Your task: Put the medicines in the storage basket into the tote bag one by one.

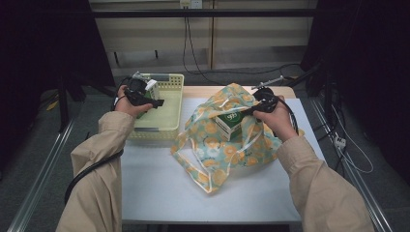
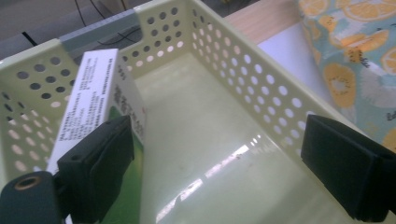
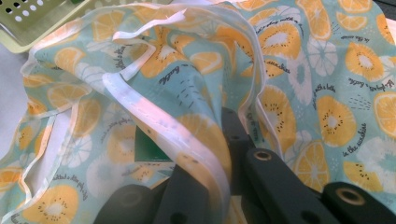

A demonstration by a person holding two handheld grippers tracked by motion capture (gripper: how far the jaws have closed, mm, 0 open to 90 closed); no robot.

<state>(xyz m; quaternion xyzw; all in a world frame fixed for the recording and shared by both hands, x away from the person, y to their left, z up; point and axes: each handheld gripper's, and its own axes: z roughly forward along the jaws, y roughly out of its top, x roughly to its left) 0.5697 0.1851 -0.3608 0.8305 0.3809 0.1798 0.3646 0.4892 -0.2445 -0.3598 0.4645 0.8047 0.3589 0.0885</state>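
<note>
White tabletop [image 1: 193,193] was set so the fruit-print bag's [image 1: 227,145] rim was pinched up by the closed right gripper [image 1: 255,109], exposing one green carton [image 1: 228,123], while wide-open, empty left gripper [image 1: 157,102] was held beside another carton [image 2: 100,112] in the yellow basket [image 1: 167,126]

The high view looks forward and down over the yellow basket [image 1: 164,108], which the left gripper view enters closely (the right gripper view glimpses its corner [image 3: 28,18]).

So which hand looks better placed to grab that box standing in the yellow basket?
Left, most likely. The left gripper hovers in the basket with jaws open, one jaw right beside the box. The right gripper is shut on the bag, holding its rim open.
</note>
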